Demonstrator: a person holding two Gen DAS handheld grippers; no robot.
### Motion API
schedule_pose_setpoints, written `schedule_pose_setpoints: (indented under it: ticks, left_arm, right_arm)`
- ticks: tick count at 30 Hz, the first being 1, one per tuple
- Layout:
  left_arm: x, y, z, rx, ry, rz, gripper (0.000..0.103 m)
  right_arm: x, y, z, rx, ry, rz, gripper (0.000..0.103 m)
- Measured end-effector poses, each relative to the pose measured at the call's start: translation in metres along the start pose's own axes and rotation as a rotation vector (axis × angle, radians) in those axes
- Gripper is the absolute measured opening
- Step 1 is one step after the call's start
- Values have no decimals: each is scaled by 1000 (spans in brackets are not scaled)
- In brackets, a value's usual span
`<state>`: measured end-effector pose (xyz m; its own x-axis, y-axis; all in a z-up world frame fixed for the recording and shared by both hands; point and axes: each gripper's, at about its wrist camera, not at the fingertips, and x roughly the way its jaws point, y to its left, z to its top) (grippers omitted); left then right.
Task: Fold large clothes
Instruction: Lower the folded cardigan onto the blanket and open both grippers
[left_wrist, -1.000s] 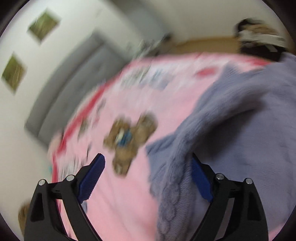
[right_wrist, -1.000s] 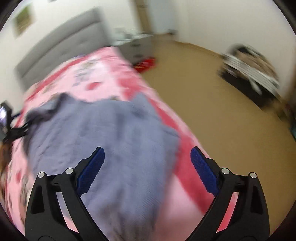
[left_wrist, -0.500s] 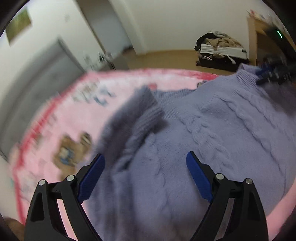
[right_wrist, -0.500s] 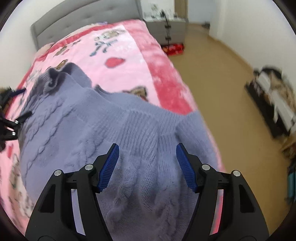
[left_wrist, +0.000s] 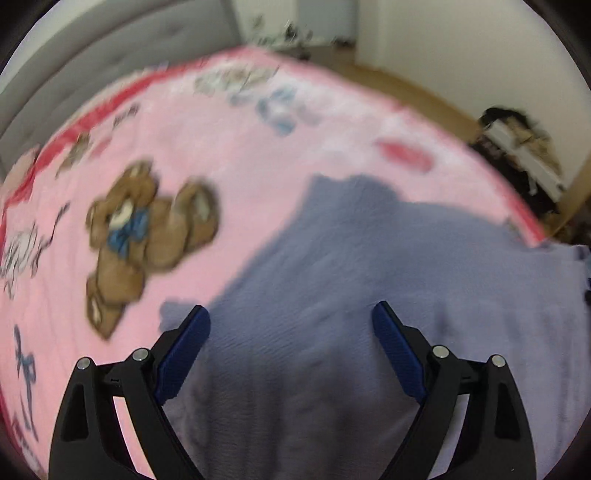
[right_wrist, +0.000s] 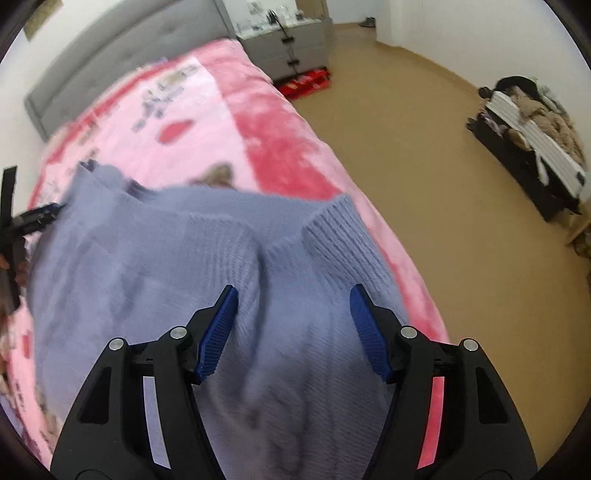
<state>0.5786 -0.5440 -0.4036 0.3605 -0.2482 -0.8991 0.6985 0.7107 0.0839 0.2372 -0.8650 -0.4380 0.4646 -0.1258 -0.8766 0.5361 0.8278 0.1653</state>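
Observation:
A lavender knit sweater (left_wrist: 369, 295) lies spread on a pink bed blanket (left_wrist: 221, 155). My left gripper (left_wrist: 291, 325) is open, its blue pads over the sweater's left part, holding nothing. In the right wrist view the sweater (right_wrist: 166, 258) shows ribbed cuffs or hem folds near the bed's right edge. My right gripper (right_wrist: 293, 306) is open above those ribbed folds, its jaws narrower than the left's. The left gripper also shows at the far left of the right wrist view (right_wrist: 33, 218), by the sweater's far corner.
The blanket has a brown teddy bear print (left_wrist: 140, 236) and a red border (right_wrist: 288, 147). A grey headboard (right_wrist: 129, 55) and grey nightstand (right_wrist: 291, 48) stand behind. Tan floor (right_wrist: 443, 166) lies right of the bed, with a dark rack of clothes (right_wrist: 532, 133).
The left view has swung back toward the bear print, over flatter sweater fabric. The right gripper has narrowed from wide open and moved onto the sweater's ribbed edge.

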Motion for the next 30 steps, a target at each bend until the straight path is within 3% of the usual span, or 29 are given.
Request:
schedule_pose_setpoints:
  ticks: [2, 6, 12, 15, 22, 25, 30]
  left_arm:
    - [13, 4, -6, -14, 41, -2, 90]
    - [9, -1, -12, -34, -20, 43, 93]
    - [-16, -6, -27, -83, -80, 56, 95]
    - [-46, -21, -43, -48, -149, 77, 96]
    - [-133, -74, -86, 22, -257, 41, 98]
    - [-182, -96, -105, 10, -312, -27, 98]
    - [-240, -119, -136, -10, -308, -96, 98]
  right_arm:
    - [10, 4, -4, -66, 20, -37, 60]
    - [25, 16, -10, -155, 11, -122, 68]
    - [19, 16, -9, -147, 22, -127, 74]
    - [1, 23, -10, -142, -24, -141, 75]
    - [-81, 69, -49, -123, -220, -103, 95]
    - [-108, 87, -64, -92, -219, -85, 95]
    - [-154, 109, -94, -29, -210, -30, 95]
